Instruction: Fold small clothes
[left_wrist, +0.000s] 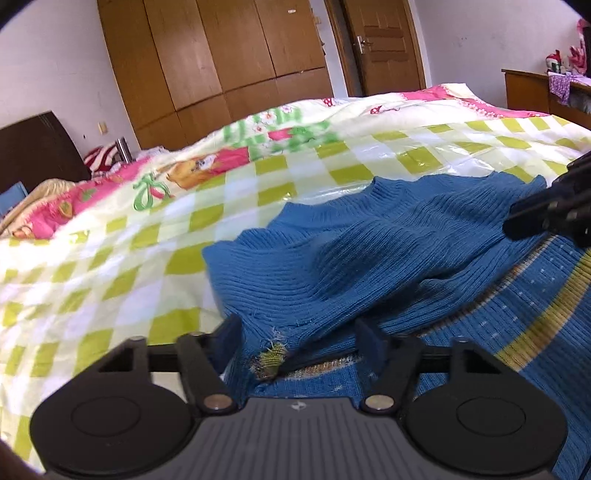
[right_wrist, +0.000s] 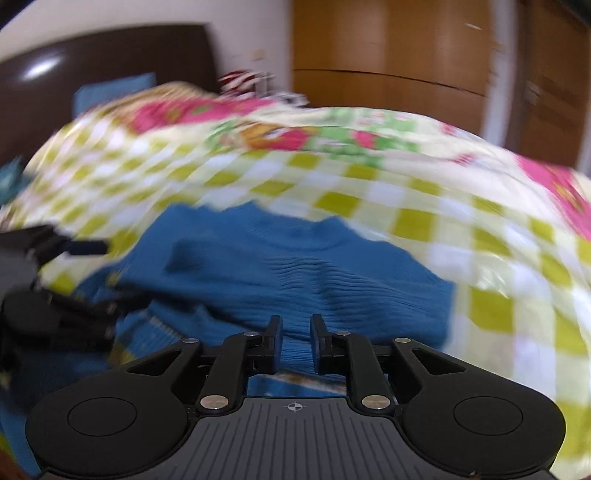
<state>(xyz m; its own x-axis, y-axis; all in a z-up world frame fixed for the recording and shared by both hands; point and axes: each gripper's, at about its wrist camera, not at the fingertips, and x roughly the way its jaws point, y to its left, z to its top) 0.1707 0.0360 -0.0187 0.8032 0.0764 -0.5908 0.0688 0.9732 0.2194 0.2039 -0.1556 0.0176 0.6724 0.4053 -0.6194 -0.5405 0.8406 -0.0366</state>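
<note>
A small blue ribbed knit sweater (left_wrist: 369, 251) with a yellow-green stripe lies partly folded on the checked bed cover (left_wrist: 129, 258). My left gripper (left_wrist: 299, 332) is wide open, its fingers on either side of the sweater's near folded edge with a frayed yellow patch. My right gripper (right_wrist: 295, 332) is part open with a narrow gap, over the sweater's (right_wrist: 295, 266) near edge; blue fabric shows between the fingers. The right wrist view is blurred by motion. Each gripper shows in the other's view, the right (left_wrist: 554, 210) and the left (right_wrist: 55, 295).
The bed cover (right_wrist: 443, 221) is green-and-white checked with pink cartoon prints. A dark headboard (left_wrist: 37, 147) stands at the left, a wooden wardrobe (left_wrist: 221, 55) and door (left_wrist: 384, 40) behind, and a wooden desk (left_wrist: 535, 92) with clutter at the right.
</note>
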